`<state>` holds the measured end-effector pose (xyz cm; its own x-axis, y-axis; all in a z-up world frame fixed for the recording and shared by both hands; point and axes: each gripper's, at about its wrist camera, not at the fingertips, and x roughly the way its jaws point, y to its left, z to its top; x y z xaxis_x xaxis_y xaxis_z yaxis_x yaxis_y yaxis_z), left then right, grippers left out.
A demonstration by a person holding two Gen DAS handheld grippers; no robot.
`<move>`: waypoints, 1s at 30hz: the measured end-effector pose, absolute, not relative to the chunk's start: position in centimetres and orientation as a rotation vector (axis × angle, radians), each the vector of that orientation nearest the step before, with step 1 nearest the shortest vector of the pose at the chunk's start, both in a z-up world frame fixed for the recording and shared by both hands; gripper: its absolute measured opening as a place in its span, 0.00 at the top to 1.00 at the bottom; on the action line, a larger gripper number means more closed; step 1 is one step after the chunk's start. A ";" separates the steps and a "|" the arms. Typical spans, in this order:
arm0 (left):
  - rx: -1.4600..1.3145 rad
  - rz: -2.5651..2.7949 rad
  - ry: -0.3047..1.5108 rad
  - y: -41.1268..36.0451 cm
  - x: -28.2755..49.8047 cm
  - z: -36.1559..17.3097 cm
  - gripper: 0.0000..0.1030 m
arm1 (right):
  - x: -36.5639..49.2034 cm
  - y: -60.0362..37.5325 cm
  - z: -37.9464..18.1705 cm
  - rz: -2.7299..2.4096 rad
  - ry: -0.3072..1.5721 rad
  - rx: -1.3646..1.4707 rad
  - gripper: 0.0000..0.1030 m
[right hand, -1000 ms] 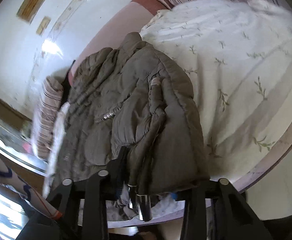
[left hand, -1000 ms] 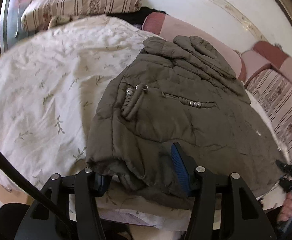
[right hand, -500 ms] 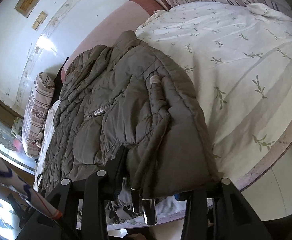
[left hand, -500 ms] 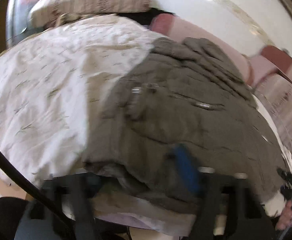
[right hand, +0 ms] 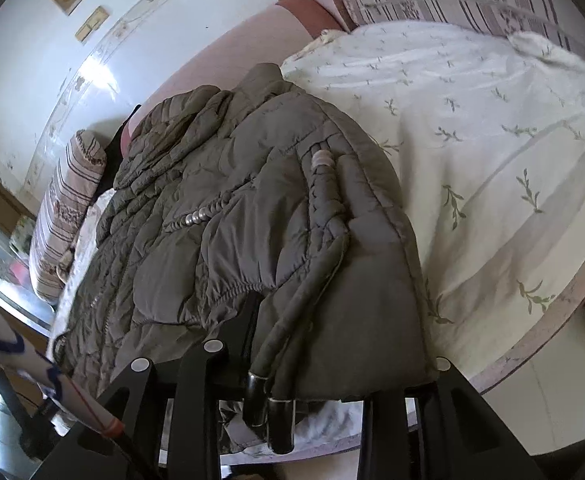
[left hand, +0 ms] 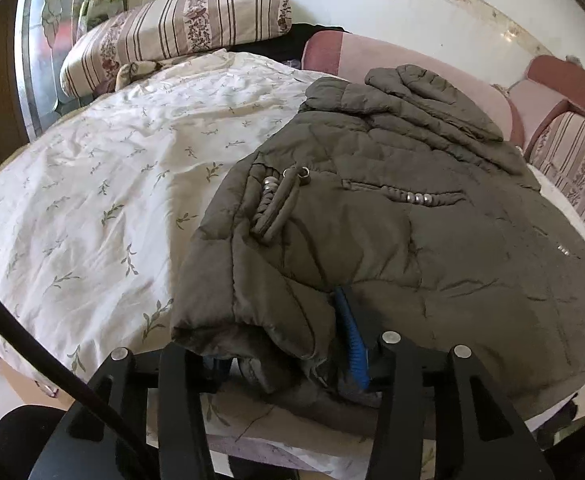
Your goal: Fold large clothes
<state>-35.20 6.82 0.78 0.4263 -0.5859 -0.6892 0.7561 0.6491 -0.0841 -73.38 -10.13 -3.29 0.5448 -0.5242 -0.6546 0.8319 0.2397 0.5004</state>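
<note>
Jacket (left hand: 392,240), olive and quilted, lies on the sheet (left hand: 92,200) of a bed, its hem at the near edge. The left gripper (left hand: 284,360) has a bunched corner of the hem between its fingers; its jaws have just been opening a little, and the blue pad (left hand: 352,344) touches the fabric. The right gripper (right hand: 312,368) clamps the hem's other corner, where two cords (right hand: 292,320) hang down. A striped pillow (left hand: 172,32) lies at the far end.

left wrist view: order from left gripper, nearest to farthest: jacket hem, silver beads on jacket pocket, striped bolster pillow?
1. Olive-grey padded jacket's hem, between the left gripper's jaws.
2. Row of silver beads on the jacket's pocket, mid-frame, right of centre.
3. Striped floral bolster pillow, far top left by the wall.
</note>
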 end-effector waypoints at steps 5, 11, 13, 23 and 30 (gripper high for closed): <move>0.314 -0.819 0.690 6.7 -36.2 0.8 0.56 | -73.8 -10.1 -3.5 -0.954 0.357 0.947 0.67; 0.337 -0.798 0.665 6.4 -36.6 0.8 0.56 | -73.6 -10.0 -3.0 -0.958 0.382 0.923 0.75; 0.350 -0.802 0.660 6.3 -36.7 1.0 0.59 | -73.7 -9.8 -2.7 -0.951 0.366 0.908 0.78; 0.372 -0.801 0.628 6.2 -37.2 1.3 0.71 | -73.6 -9.4 -2.1 -0.951 0.364 0.877 0.80; 0.391 -0.774 0.613 6.2 -37.2 1.2 0.62 | -72.9 -9.1 -1.5 -0.981 0.405 0.808 0.80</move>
